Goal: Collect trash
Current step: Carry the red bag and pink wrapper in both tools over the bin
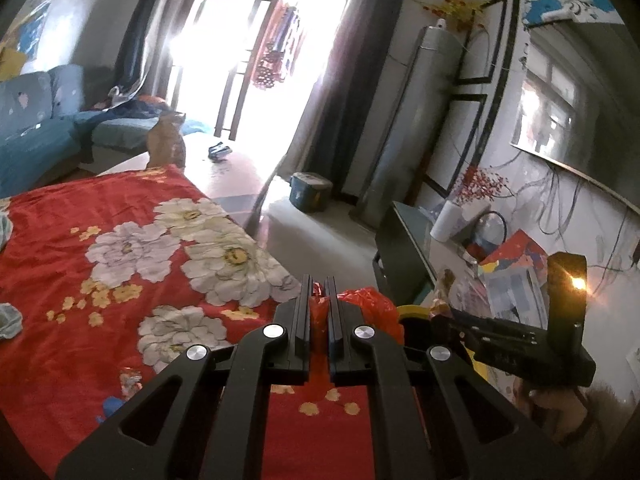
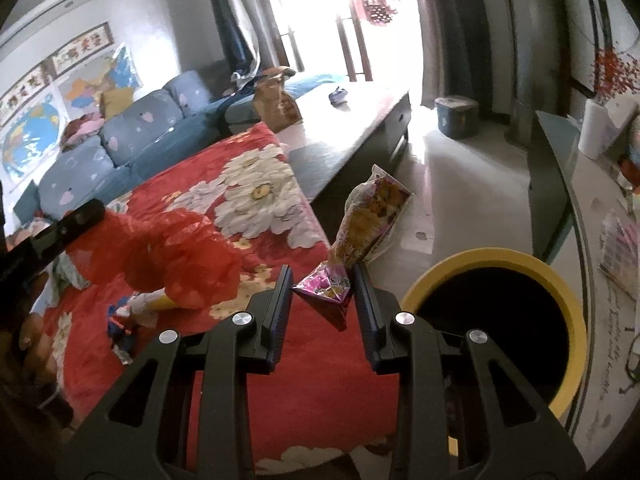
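Note:
My left gripper (image 1: 319,292) is shut on a red plastic bag (image 1: 362,302), which bulges to the right of its fingers; the bag also shows in the right wrist view (image 2: 176,256), hanging over the red floral cloth (image 2: 248,208). My right gripper (image 2: 322,280) holds a pink snack wrapper (image 2: 330,290) and an orange snack bag (image 2: 370,216) between its part-closed fingers, just left of the yellow-rimmed trash bin (image 2: 496,264). A blue-white wrapper (image 2: 122,320) lies on the cloth. The bin's rim peeks out behind the bag in the left wrist view (image 1: 414,311).
A brown paper bag (image 2: 276,100) and a dark small object (image 2: 339,96) sit on the long low table (image 2: 360,120). A blue sofa (image 2: 120,140) is behind. A side cabinet (image 2: 560,184) with clutter stands right. A lidded bucket (image 2: 456,116) is on the floor.

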`<state>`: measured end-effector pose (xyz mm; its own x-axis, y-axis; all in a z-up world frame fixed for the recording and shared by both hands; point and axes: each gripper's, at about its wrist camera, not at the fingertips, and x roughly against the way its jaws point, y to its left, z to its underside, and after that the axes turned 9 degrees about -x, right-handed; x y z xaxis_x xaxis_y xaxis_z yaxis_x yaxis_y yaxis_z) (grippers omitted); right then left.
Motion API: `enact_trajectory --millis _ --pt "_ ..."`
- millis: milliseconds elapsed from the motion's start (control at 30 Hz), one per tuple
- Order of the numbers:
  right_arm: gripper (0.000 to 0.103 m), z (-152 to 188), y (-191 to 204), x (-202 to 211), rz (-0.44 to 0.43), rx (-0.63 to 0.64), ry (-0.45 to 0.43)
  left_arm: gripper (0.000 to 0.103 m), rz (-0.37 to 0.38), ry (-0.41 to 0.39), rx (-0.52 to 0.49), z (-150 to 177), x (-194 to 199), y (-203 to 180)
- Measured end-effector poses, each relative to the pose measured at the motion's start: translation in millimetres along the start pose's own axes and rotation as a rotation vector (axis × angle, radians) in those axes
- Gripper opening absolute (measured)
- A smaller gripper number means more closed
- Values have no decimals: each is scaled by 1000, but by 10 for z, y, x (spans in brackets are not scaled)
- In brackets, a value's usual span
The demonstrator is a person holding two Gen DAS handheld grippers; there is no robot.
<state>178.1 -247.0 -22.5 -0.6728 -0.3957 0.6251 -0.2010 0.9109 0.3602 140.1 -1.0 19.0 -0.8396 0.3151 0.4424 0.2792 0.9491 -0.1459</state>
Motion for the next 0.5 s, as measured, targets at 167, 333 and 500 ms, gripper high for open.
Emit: enact_trajectory --millis 167,333,500 --pt "25 -22 -178 50 23 -28 -13 6 23 10 -28 13 -73 -172" --pt "25 -52 -358 102 47 -55 -28 6 46 17 -45 38 -142 -313" --pt "25 -71 -522 139 75 -80 -44 6 61 25 -66 64 -211 -449"
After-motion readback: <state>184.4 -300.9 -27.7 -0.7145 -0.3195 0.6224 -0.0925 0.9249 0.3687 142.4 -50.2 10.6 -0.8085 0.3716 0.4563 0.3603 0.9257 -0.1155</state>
